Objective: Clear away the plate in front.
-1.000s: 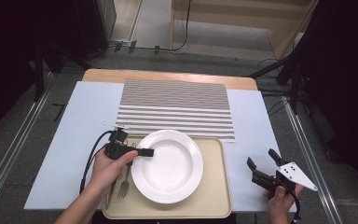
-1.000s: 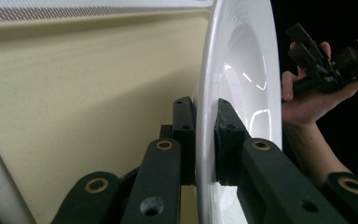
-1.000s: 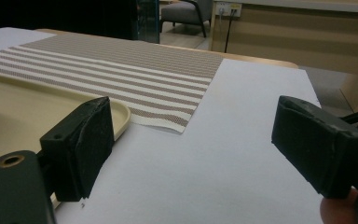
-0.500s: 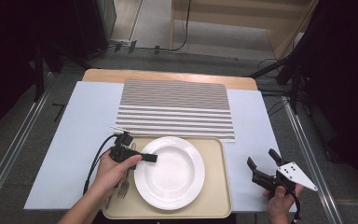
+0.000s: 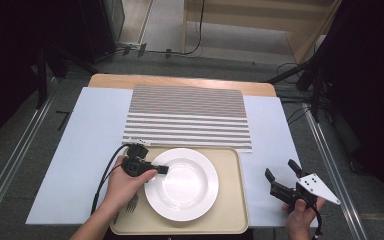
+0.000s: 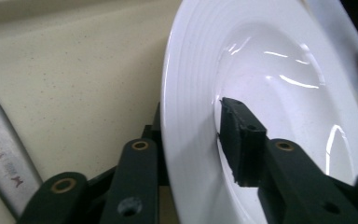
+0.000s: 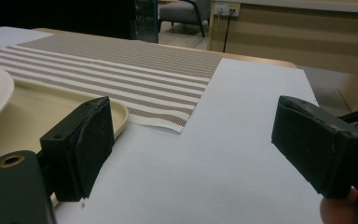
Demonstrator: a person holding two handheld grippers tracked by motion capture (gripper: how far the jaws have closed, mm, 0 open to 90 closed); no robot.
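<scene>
Your tabletop (image 5: pixel 80 150) is covered in white sheet, with a striped mat (image 5: pixel 187 115) at the back and a beige tray (image 5: pixel 230 210) at the near edge; dark room and cables lie beyond. The plate (image 5: pixel 182 184) sits on the tray. Your left claw (image 5: pixel 161 169) is clamped on the plate's left rim, a fork (image 5: pixel 131 202) just beside. Your right claw (image 5: pixel 281 173) hovers with jaws apart over the sheet, right of the tray.

Left gripper (image 5: pixel 161 169) clamped shut; right gripper (image 5: pixel 281 174) wide open, idle.
</scene>
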